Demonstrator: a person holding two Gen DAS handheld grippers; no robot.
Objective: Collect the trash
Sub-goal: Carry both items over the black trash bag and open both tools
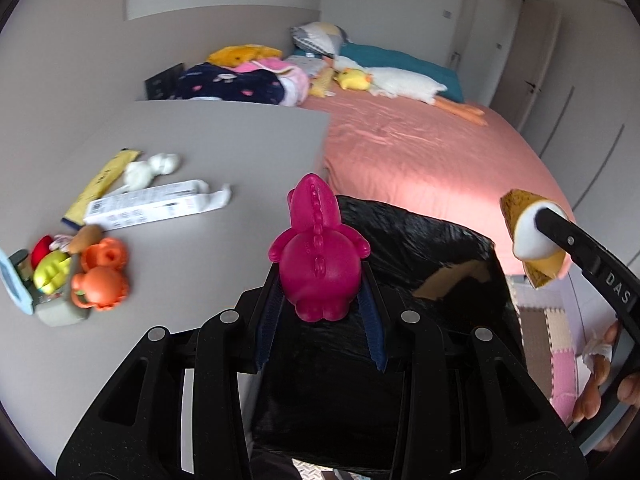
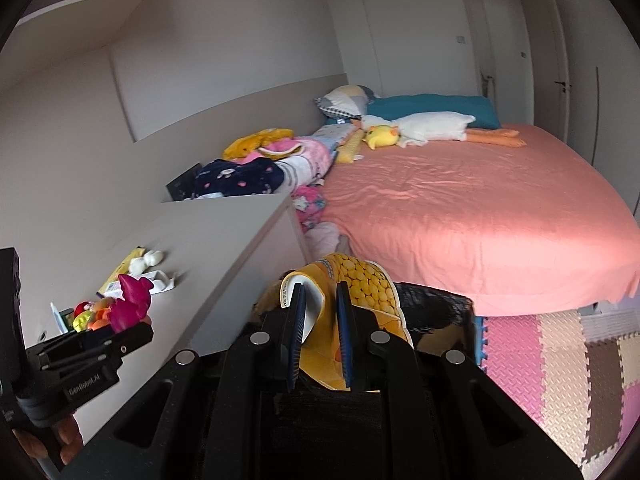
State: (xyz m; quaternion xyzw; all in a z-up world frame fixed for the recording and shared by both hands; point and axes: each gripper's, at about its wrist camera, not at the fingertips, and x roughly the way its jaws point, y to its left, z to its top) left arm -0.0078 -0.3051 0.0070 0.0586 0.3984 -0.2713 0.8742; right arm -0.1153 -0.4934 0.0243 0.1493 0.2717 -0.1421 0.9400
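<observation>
Magenta rubber dinosaur toy (image 1: 316, 256) and yellow crumpled snack wrapper (image 2: 360, 300) hanging over the black plastic bin bag (image 1: 420, 248).
Left gripper (image 1: 320, 308) jaws are clamping the toy; right gripper (image 2: 320, 332) jaws are pinching the wrapper, beside the grey surface (image 1: 224, 136) edge.

My toy dinosaur (image 1: 316, 256) looks like smooth pink rubber with a soft shine. The bag (image 1: 420, 248) under it is thin black plastic, crinkly and glossy. My wrapper (image 2: 360, 292) is shiny yellow on the outside and plain white inside. The bed sheet (image 2: 460, 208) is soft pink cloth with wrinkles. The desk (image 1: 192, 136) is flat, grey and matt. The floor mats (image 2: 560, 364) look like bumpy foam.
</observation>
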